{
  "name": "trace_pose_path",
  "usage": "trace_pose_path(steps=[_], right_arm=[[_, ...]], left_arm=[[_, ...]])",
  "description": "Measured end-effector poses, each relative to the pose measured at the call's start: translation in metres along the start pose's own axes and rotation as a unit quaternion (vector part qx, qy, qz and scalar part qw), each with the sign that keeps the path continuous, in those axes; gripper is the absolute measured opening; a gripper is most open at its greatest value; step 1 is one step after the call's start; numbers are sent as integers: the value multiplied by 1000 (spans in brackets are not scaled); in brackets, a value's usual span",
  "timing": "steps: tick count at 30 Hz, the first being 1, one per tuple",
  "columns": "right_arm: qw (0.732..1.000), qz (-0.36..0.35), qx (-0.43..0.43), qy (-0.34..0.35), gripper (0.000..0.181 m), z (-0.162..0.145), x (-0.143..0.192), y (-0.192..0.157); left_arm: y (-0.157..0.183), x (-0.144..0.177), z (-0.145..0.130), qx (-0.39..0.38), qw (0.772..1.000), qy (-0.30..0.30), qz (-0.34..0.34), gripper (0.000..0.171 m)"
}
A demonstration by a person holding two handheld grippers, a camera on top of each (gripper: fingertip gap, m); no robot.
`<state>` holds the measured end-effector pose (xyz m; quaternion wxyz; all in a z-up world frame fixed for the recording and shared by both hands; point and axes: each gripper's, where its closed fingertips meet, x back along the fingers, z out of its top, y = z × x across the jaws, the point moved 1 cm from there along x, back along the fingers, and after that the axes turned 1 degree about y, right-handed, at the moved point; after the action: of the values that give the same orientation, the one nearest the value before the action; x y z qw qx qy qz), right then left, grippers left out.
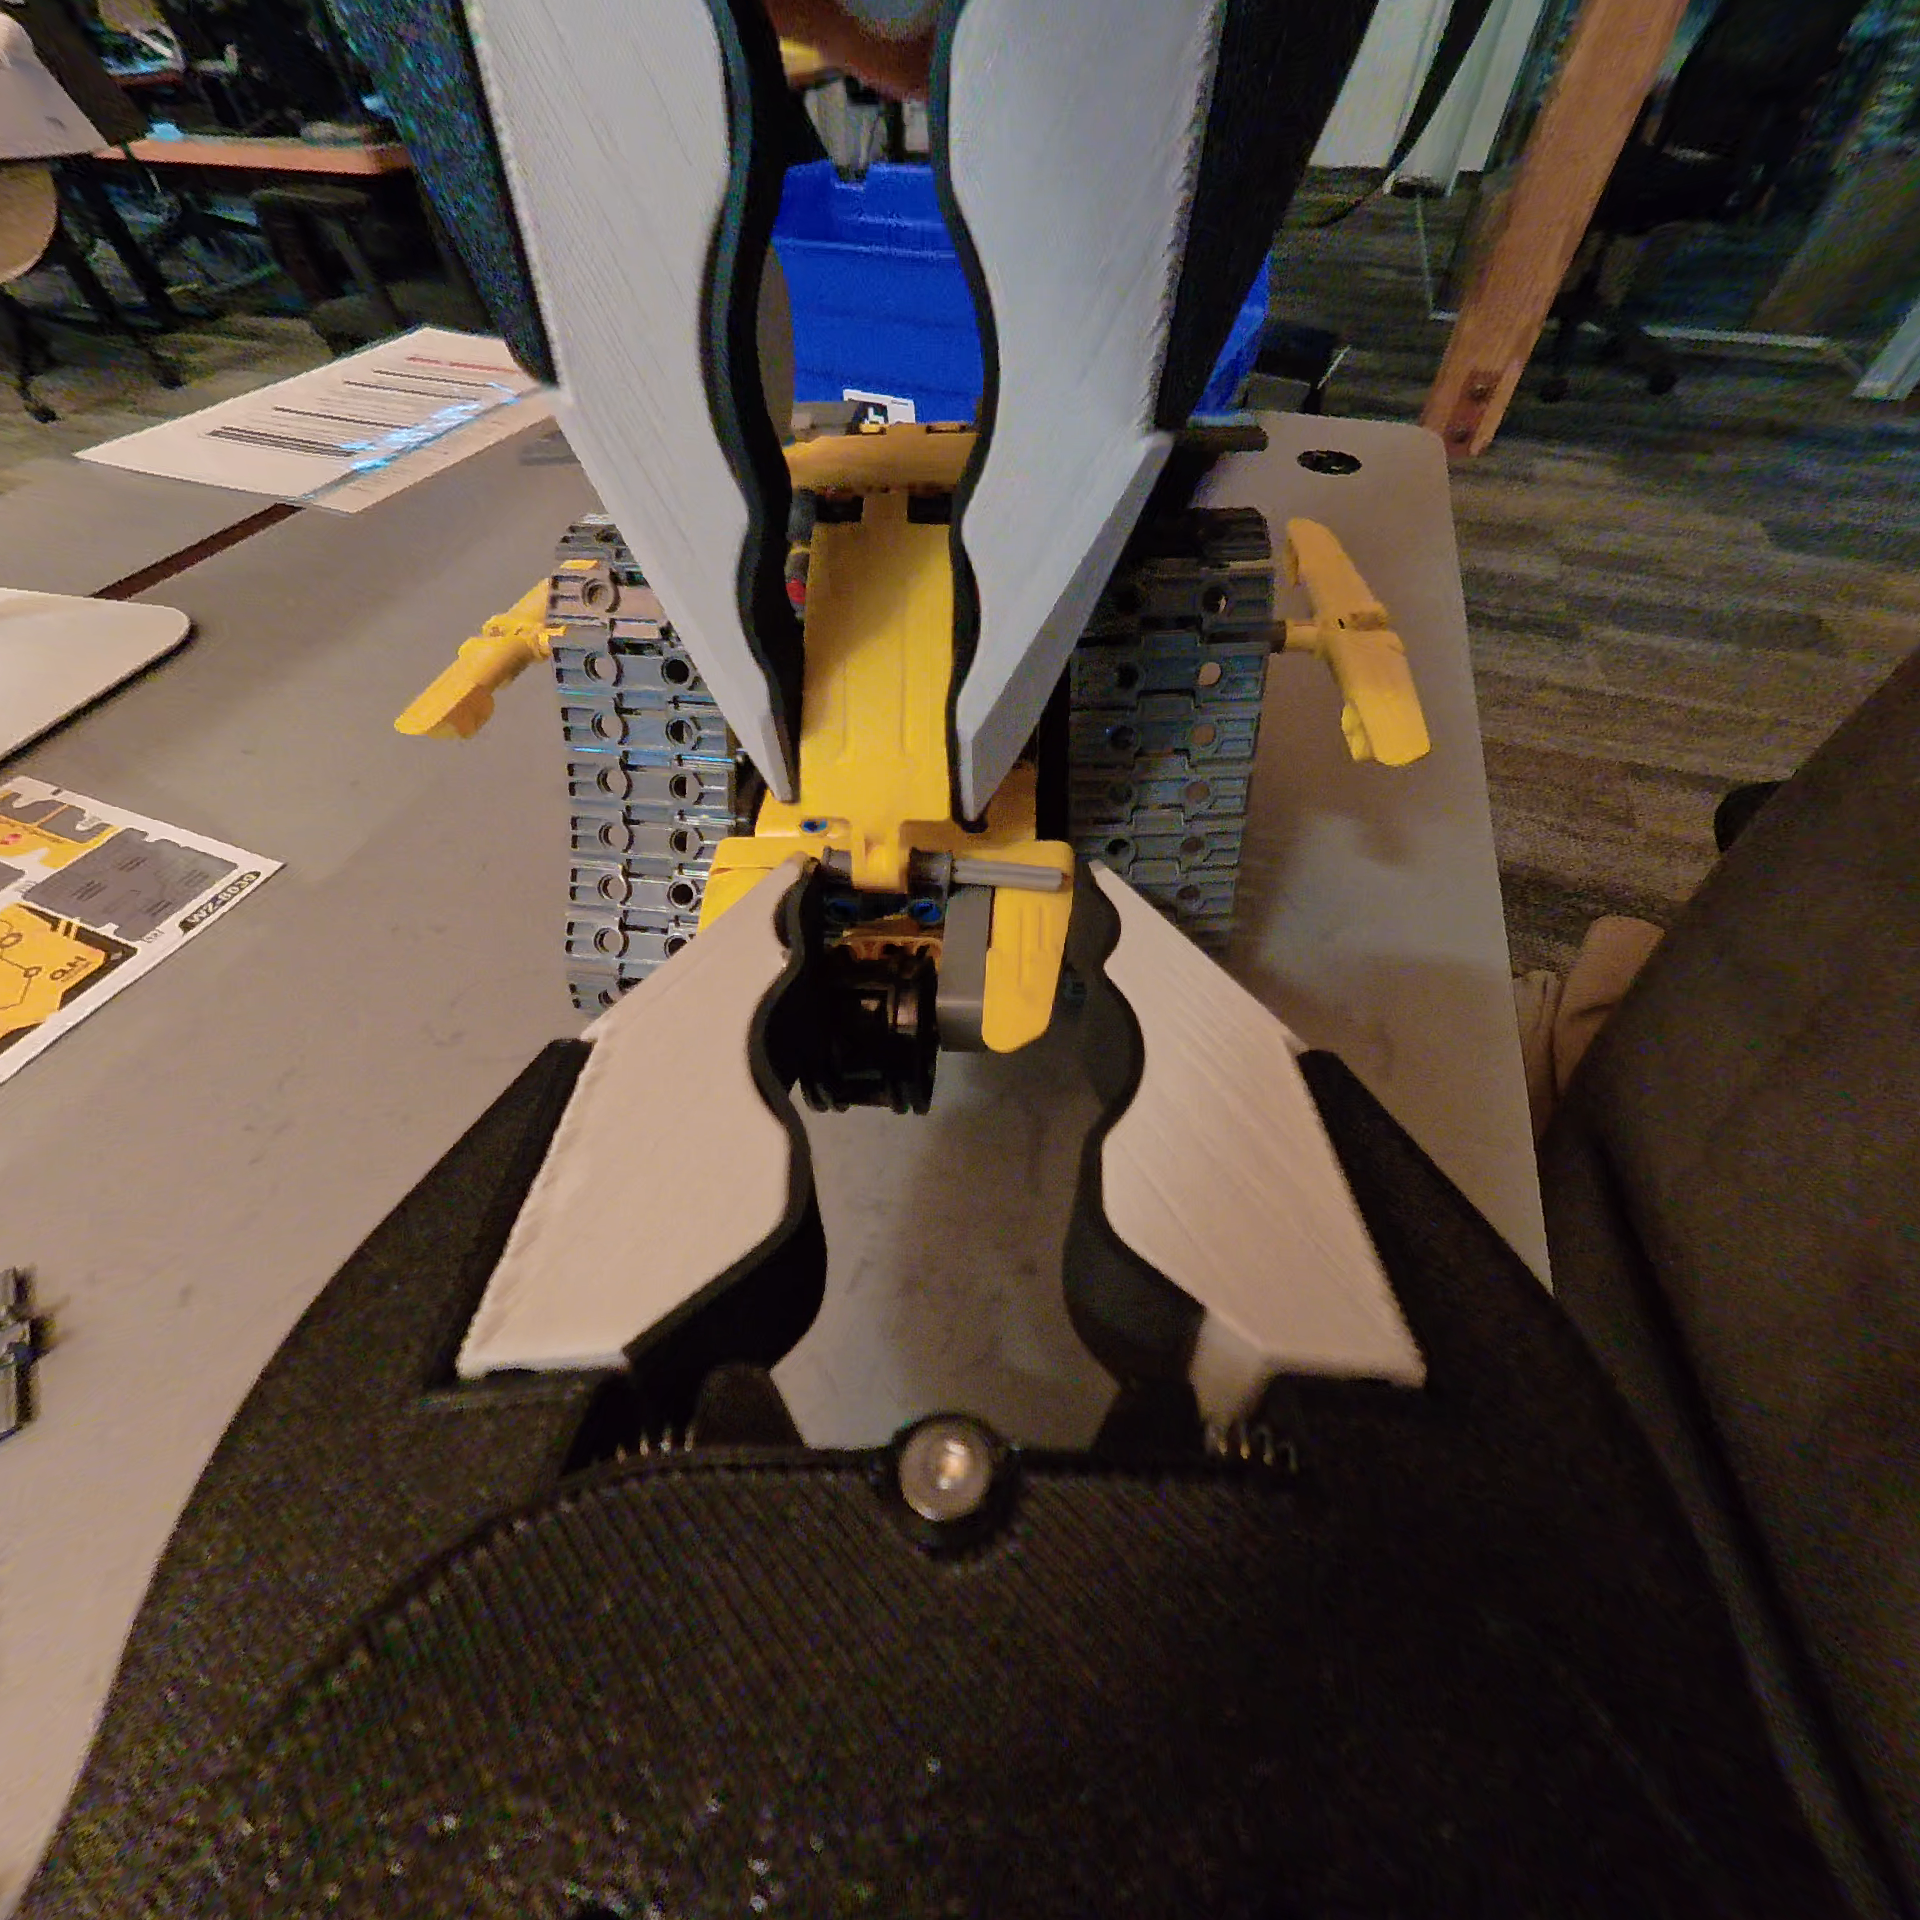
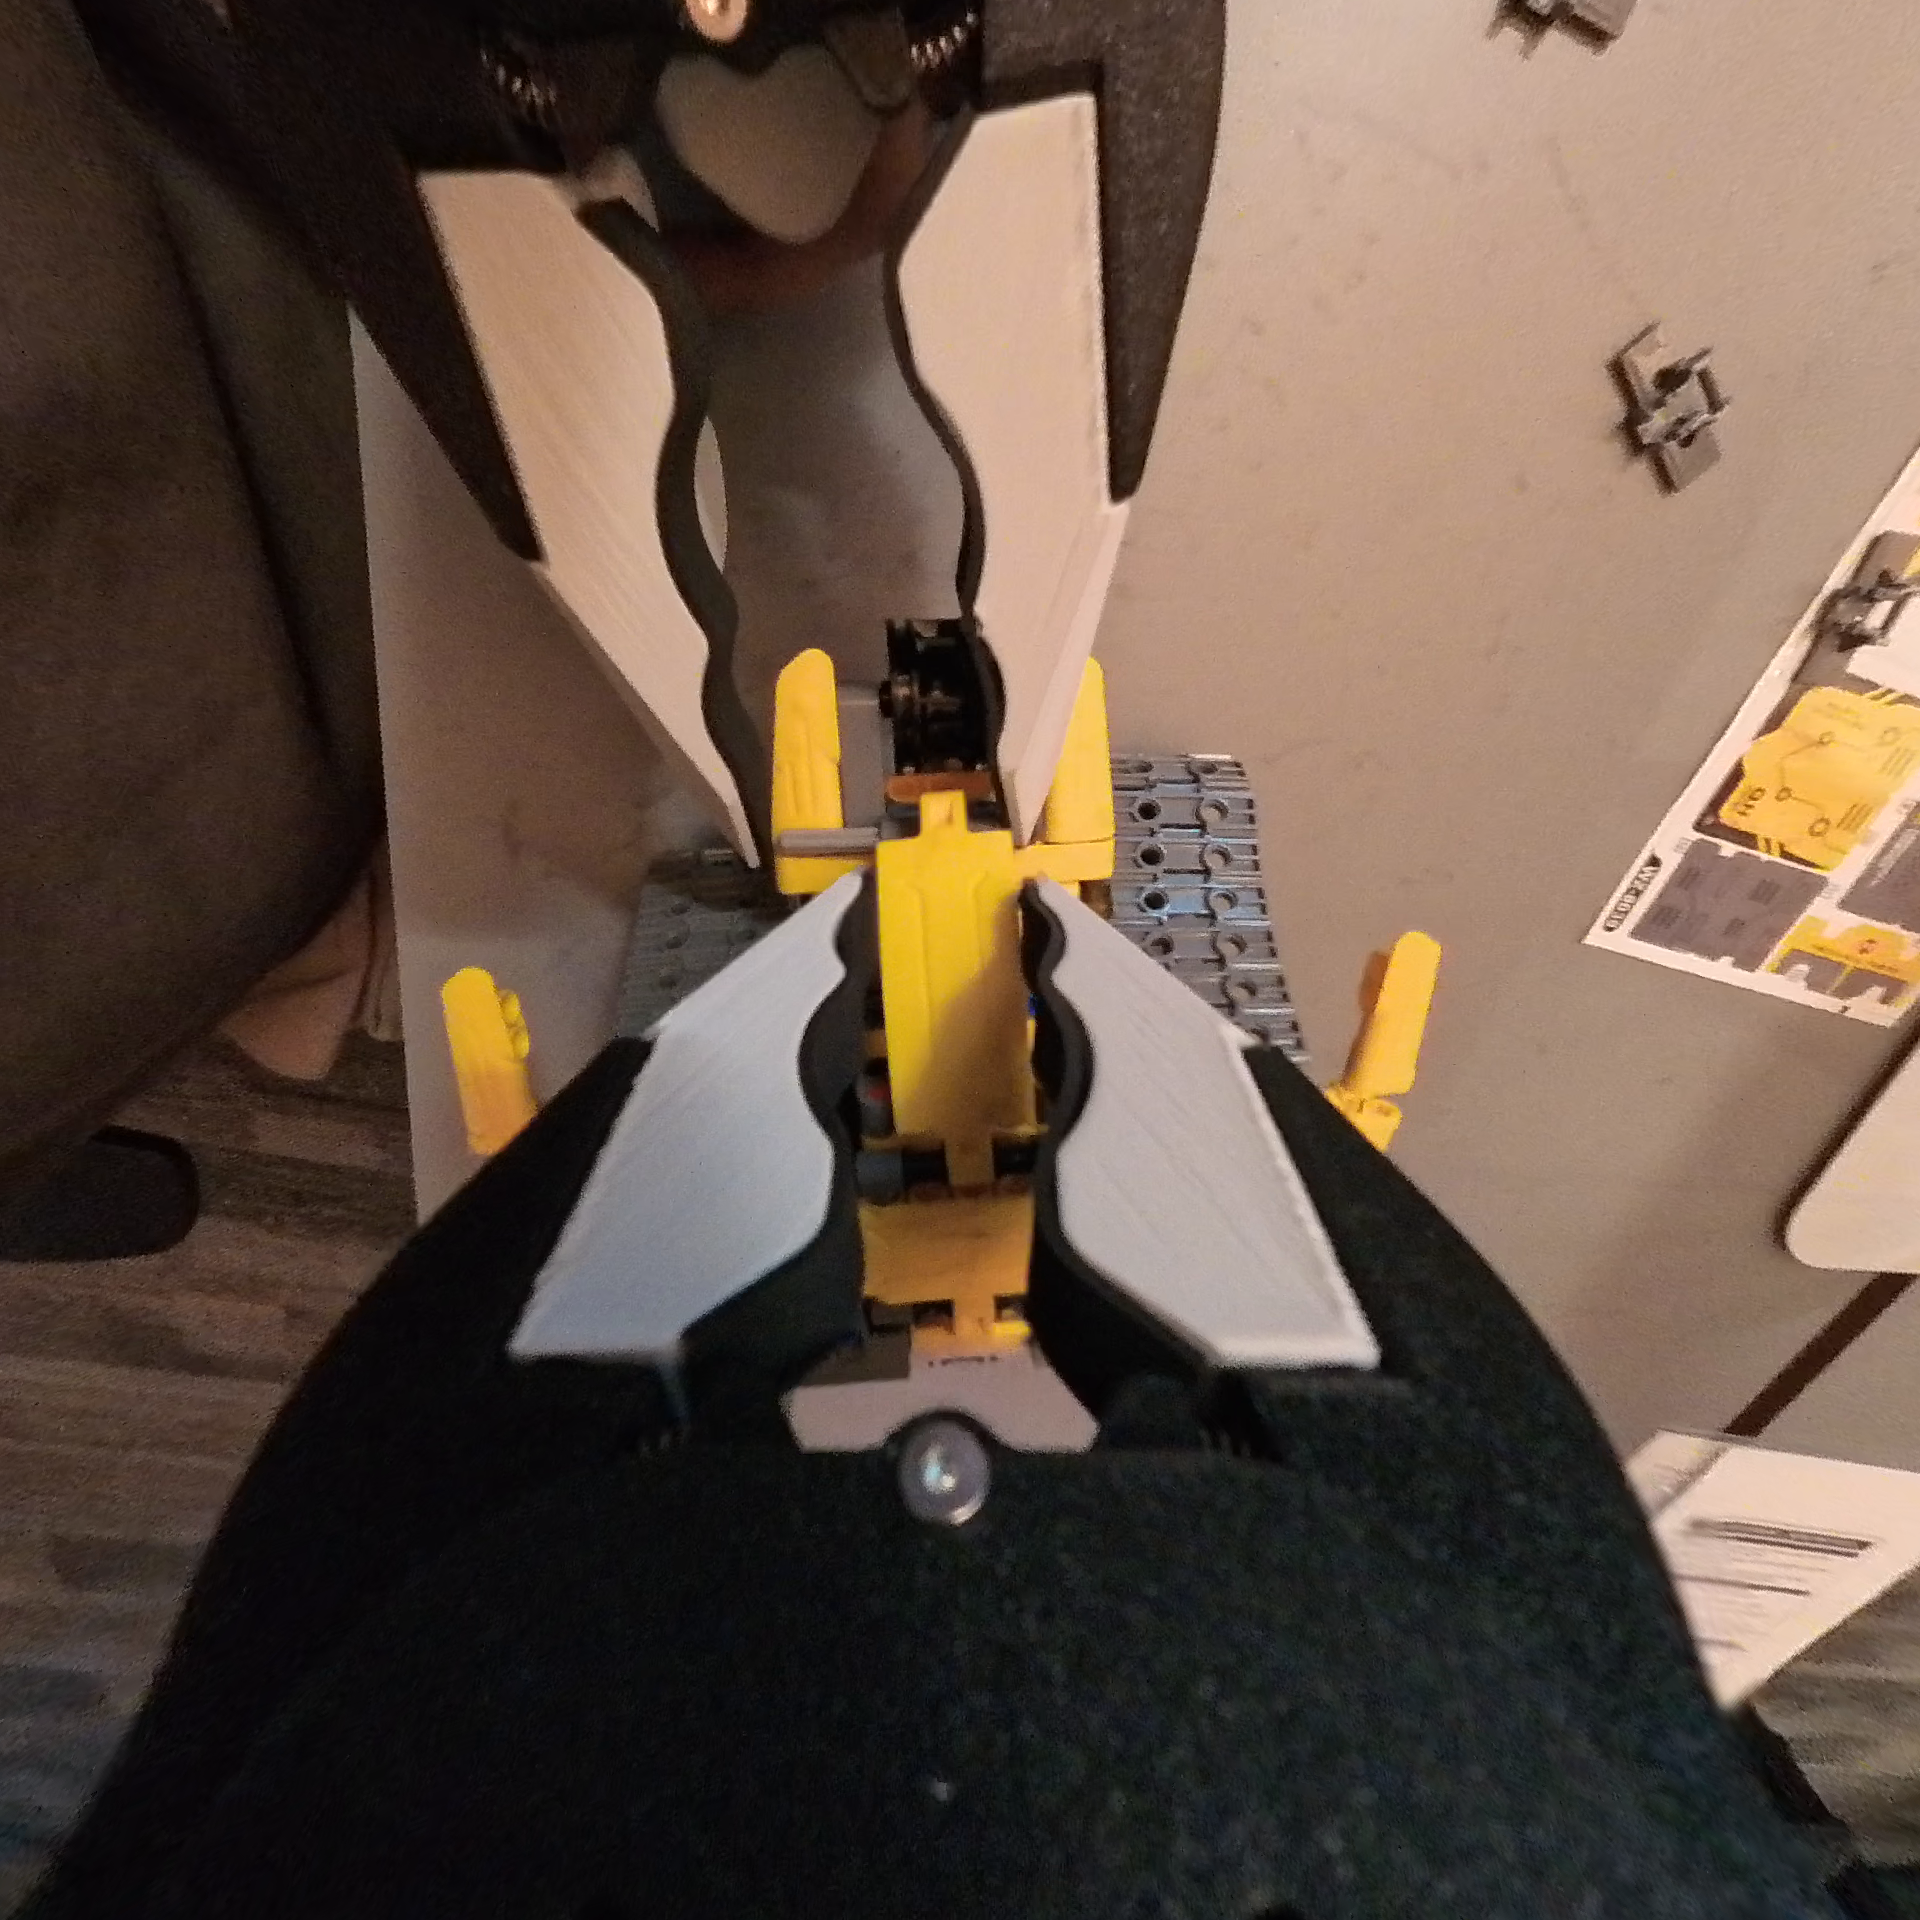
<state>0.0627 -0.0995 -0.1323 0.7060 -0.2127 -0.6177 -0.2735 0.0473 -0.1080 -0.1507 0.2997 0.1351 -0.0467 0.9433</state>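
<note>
The left gripper (image 1: 945, 883) faces the front end of a yellow tracked toy vehicle (image 1: 883, 675) that stands on a grey table (image 1: 364, 1039). Its jaws are spread; the 2 tips flank the vehicle's nose, where a black wheel hub (image 1: 868, 1039) and a grey beam (image 1: 961, 977) hang between them. The left tip appears to touch the yellow bodywork, but blur prevents confirmation of a grip.

The right gripper (image 2: 940, 894) comes from the opposite end. Its jaws are clenched on the vehicle's long yellow centre panel (image 2: 945, 987), with both black pads pressed against the panel's sides.

The vehicle carries 2 grey link tracks (image 1: 634, 758), 1 per side, and a yellow side arm (image 1: 1351, 644) projects outward beyond each track.

A sticker sheet (image 1: 94, 914) lies on the table to the left of the vehicle. A printed paper sheet (image 1: 332, 416) lies farther back. A blue bin (image 1: 873, 291) stands behind the vehicle. A small grey part (image 2: 1662, 405) lies apart on the table.
</note>
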Motion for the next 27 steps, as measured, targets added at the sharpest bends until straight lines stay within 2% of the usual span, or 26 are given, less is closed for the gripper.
trace_pose_path(steps=[8, 13, 17, 23, 27], right_arm=[[999, -16, 13, -39, 26, -2, -2, 0], [999, -17, 8, -29, 26, -6, -1, -3], [999, -22, 18, -17, 26, -8, 0, -7], [999, -45, 29, -2, 29, -13, 7, -17], [999, -49, 16, 16, 33, -21, 14, -32]], left_arm=[[1, 2, 2, 2, 1000, 7, -1, 49], [-4, 14, 13, 49, 997, 60, -2, 79], [-4, 4, 7, 48, 998, 27, 1, 90], [7, -6, 4, 40, 999, 5, -13, 81], [33, -10, 3, 49, 998, -5, -38, 78]])
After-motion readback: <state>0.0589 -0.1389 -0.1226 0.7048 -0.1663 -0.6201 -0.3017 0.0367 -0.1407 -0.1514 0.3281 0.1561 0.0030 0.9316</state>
